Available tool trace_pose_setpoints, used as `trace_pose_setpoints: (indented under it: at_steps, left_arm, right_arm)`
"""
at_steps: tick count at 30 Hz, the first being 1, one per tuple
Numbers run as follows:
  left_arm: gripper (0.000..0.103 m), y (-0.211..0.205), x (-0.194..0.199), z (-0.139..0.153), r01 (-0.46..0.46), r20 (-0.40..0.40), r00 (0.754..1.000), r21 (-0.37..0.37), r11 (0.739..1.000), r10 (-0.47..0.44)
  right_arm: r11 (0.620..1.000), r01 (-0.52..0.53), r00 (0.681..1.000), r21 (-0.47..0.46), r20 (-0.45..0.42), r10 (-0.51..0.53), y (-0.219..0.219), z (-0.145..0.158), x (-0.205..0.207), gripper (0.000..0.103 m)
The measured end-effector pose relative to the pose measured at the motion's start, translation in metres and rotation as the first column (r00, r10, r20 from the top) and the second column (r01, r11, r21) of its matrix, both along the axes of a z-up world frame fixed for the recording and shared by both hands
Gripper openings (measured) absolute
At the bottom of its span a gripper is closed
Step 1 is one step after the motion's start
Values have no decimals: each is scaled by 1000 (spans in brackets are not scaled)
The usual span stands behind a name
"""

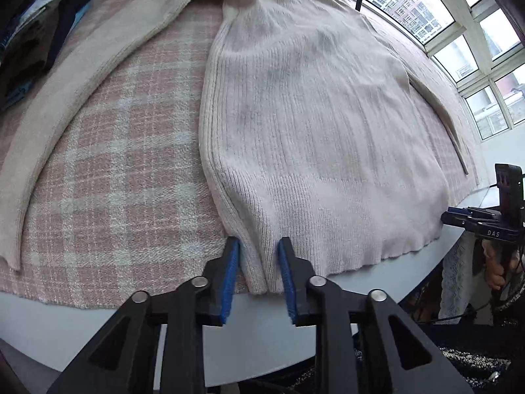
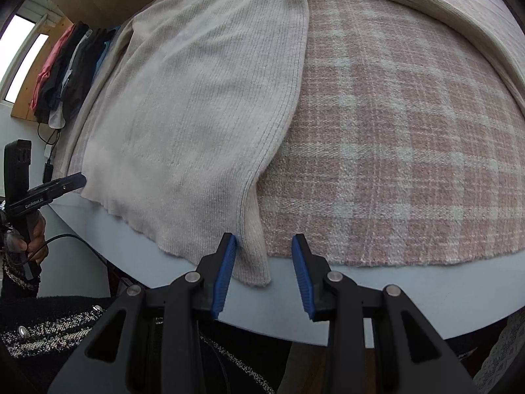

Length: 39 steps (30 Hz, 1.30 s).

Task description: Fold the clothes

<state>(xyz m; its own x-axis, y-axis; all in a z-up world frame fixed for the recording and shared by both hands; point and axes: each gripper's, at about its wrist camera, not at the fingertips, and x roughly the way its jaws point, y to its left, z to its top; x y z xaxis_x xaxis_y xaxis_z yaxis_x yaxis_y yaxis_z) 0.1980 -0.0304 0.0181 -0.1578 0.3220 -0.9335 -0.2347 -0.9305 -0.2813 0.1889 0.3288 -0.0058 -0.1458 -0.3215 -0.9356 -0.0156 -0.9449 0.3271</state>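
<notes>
Cream ribbed sweater (image 1: 311,124) spread flat on pink plaid blanket (image 1: 131,151), blanket covering pale table (image 1: 98,335). Hem toward near table edge, partly overhanging it. One sleeve (image 1: 82,75) angled out on the left in left wrist view; other sleeve (image 2: 426,10) running along far edge in right wrist view.

Left gripper (image 1: 259,246) at one lower hem corner, blue pads (image 1: 231,279) apart, corner fold of knit lying between them, not pinched. Right gripper (image 2: 264,239) at the opposite hem corner (image 2: 254,256), fingers apart, corner next to left pad, plaid and table edge showing in the rest of the gap.

Dark clothes (image 2: 65,75) piled at far side. Window panes (image 1: 459,39) beyond table.
</notes>
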Motion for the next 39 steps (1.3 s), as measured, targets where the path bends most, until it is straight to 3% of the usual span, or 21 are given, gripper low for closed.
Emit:
trace_pose_setpoints:
  at_steps: [2, 5, 10, 12, 15, 17, 18, 20, 25, 27, 30, 34, 39]
  left_arm:
    - [7, -10, 0, 9, -24, -15, 1000, 38, 999, 24]
    - [8, -52, -1, 23, -156, -9, 987, 138, 978, 159]
    - [5, -65, 4, 17, -147, 21, 989, 102, 984, 145]
    - [5, -51, 6, 13, -109, 19, 994, 80, 991, 108]
    - [20, -31, 9, 9, -42, -3, 999, 29, 999, 42]
    - [24, -20, 8, 3, -17, -8, 1000, 3, 1000, 17]
    - [23, -14, 8, 1, -5, -10, 1000, -11, 1000, 5]
    - [5, -6, 7, 0, 17, -22, 1000, -35, 999, -18]
    - [5, -41, 2, 33, -113, -44, 992, 126, 986, 120]
    - [5, -59, 1, 42, -150, -36, 987, 152, 977, 158]
    - [5, -66, 0, 45, -148, -39, 987, 137, 979, 155]
    - [5, -75, -5, 41, -179, -20, 982, 182, 967, 186]
    - [5, -72, -10, 29, -193, -21, 980, 155, 969, 199]
  right_arm:
    - [1000, 3, 1000, 3, -8, -3, 1, 2, 1, 35]
    - [1000, 2, 1000, -6, -30, -2, 4, 9, 6, 35]
    - [1000, -16, 999, -1, -43, 16, 6, 11, 15, 35]
    - [1000, -22, 999, 11, -33, 23, 2, 8, 17, 35]
    - [1000, -20, 1000, 8, -24, 20, 3, 4, 21, 35]
    - [1000, -17, 1000, 5, -24, 17, 4, 5, 24, 35]
    - [1000, -15, 1000, 5, -27, 15, 3, 6, 24, 35]
    - [1000, -10, 999, 7, -35, 10, 1, 9, 25, 35]
    - [1000, 19, 998, -3, -65, -19, 19, 15, 34, 37]
    - [999, 33, 997, -9, -64, -33, 25, 13, 39, 39]
    - [999, 45, 997, -31, -61, -46, 29, 8, 42, 39]
    - [998, 20, 997, -66, -76, -25, 20, 8, 38, 39]
    - [996, 29, 991, -83, -125, -40, 32, 17, 49, 39]
